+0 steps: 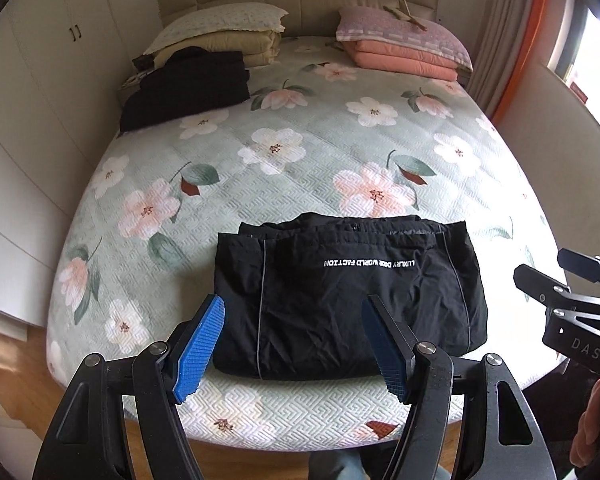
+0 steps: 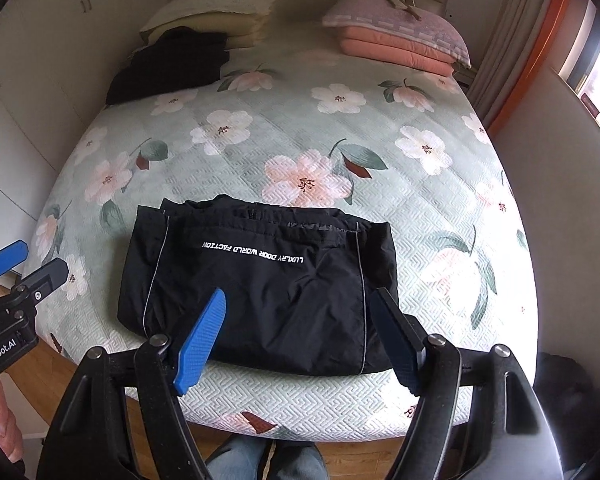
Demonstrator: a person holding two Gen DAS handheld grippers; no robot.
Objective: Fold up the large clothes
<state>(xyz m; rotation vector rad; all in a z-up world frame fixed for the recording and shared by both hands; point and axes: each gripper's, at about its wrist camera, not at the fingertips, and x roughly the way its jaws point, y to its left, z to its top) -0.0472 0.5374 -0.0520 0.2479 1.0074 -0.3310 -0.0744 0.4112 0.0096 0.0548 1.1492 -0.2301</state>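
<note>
A black jacket (image 1: 348, 296) with white lettering lies folded into a rectangle near the foot edge of the bed; it also shows in the right wrist view (image 2: 260, 292). My left gripper (image 1: 294, 308) is open and empty, held above the jacket's near left part. My right gripper (image 2: 300, 300) is open and empty above the jacket's near right part. The right gripper shows at the right edge of the left wrist view (image 1: 548, 268). The left gripper shows at the left edge of the right wrist view (image 2: 36, 260).
The bed (image 1: 300, 160) has a floral green cover. A second folded black garment (image 1: 188, 88) lies at the far left by a cream pillow stack (image 1: 224, 36). Pink bedding (image 1: 404, 40) sits far right. Wardrobes (image 1: 28, 100) stand left, curtains (image 1: 504, 48) right. Wooden floor (image 1: 24, 380) lies below.
</note>
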